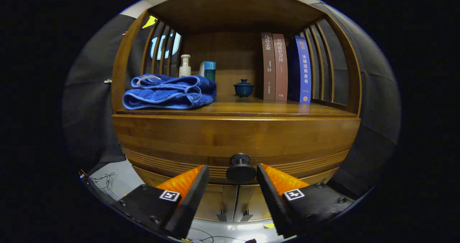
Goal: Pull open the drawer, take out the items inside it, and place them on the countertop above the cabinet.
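Observation:
A wooden cabinet fills the view. Its drawer front point(235, 138) is closed, with a round dark knob point(240, 168) low at its middle. My gripper point(233, 172) is open, and the knob sits between the two fingertips, with a small gap on each side. Above the drawer lies the countertop point(273, 108), a wooden shelf under a roofed alcove. The drawer's contents are hidden.
On the countertop lie a folded blue towel point(169, 92) at the left, a white pump bottle point(184, 66) and a teal container point(209, 69) behind it, a small dark lidded cup point(243, 88) in the middle and three upright books point(285, 67) at the right. Below the drawer are two cabinet doors point(233, 200).

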Demonstrator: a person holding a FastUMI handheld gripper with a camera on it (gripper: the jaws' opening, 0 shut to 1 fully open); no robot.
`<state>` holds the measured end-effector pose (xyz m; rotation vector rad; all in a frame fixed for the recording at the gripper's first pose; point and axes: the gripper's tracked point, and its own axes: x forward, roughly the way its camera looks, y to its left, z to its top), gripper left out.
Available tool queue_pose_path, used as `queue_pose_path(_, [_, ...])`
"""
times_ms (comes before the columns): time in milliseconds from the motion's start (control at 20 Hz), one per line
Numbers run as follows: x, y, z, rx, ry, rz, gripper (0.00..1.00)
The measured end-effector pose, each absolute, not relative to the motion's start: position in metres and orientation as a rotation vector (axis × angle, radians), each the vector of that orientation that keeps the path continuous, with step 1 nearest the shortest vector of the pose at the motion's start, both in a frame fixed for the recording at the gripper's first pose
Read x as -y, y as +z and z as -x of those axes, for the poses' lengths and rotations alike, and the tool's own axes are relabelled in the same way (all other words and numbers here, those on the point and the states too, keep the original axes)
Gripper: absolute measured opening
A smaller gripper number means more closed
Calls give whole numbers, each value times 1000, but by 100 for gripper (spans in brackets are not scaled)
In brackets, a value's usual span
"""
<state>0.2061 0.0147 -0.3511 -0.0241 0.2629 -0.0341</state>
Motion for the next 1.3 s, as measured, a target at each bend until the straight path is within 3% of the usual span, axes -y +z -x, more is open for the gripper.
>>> queue_pose_path(200, [-6,-359,-216,-266,-52,-26,54])
queue_pose_path(300, [-5,-360,-217,-267,-49,10,53])
queue_pose_path(350, [-4,-362,-218,-271,-51,16,45])
queue_pose_path(400, [-6,-360,-215,-273,-45,15,44])
queue_pose_path(550, [-5,-358,-212,-284,-48,10,27])
queue_pose_path(1300, [-10,-352,-92,-299,-39,-29,27])
